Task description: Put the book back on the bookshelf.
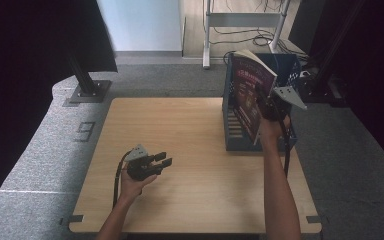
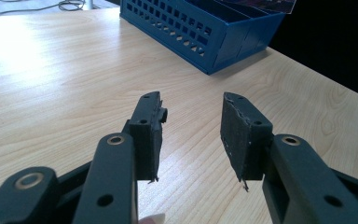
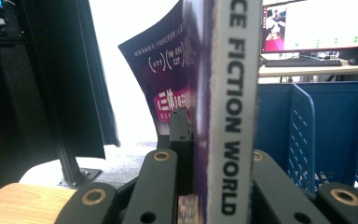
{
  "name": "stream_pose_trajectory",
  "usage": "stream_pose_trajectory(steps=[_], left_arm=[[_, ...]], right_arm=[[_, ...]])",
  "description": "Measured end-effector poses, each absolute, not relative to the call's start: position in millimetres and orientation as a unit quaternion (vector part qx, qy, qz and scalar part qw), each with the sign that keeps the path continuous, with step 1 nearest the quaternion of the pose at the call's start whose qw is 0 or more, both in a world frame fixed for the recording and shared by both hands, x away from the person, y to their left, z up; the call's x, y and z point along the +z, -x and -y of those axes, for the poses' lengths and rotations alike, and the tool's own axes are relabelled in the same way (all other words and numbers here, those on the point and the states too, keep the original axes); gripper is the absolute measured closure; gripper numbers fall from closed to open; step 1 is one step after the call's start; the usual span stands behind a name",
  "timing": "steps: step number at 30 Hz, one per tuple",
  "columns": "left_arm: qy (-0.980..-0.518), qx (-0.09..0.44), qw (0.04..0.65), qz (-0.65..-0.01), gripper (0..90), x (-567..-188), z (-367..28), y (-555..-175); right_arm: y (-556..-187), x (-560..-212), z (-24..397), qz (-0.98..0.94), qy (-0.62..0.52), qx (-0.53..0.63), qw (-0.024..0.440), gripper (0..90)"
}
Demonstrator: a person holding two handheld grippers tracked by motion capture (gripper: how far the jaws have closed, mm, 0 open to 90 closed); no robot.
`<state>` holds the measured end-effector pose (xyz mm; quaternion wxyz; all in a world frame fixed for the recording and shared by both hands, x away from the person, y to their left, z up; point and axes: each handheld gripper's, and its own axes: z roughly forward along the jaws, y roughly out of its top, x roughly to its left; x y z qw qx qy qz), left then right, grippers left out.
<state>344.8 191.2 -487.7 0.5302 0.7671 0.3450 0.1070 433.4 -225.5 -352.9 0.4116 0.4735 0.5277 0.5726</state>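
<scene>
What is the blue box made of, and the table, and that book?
The blue box: looks like hard moulded plastic, matte, with rows of punched slots in its walls. The table: pale wood-grain top, smooth with a slight sheen; the grain could be real wood or a printed laminate. The book: paper, with a glossy printed cover that bends at its top corner, so it seems a soft cover.

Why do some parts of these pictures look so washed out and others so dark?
High view: dim overall, black curtains swallow both sides. Left gripper view: window glare bleaches the table at upper left; the near jaws look soft. Right gripper view: the bright background behind the magazine is blown white, and the monitor is overexposed.
</scene>
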Motion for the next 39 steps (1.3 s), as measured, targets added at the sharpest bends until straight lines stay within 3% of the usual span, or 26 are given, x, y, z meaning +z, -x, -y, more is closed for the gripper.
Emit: stream_pose_trajectory(steps=[39], left_arm=[[-0.760, 0.105, 0.533, -0.357, 58.4, -489.4, -201.5, -349.6]], right_arm=[[-478.8, -376.8, 218.9, -0.507, -0.504, 0.562, 0.417, 81.8]])
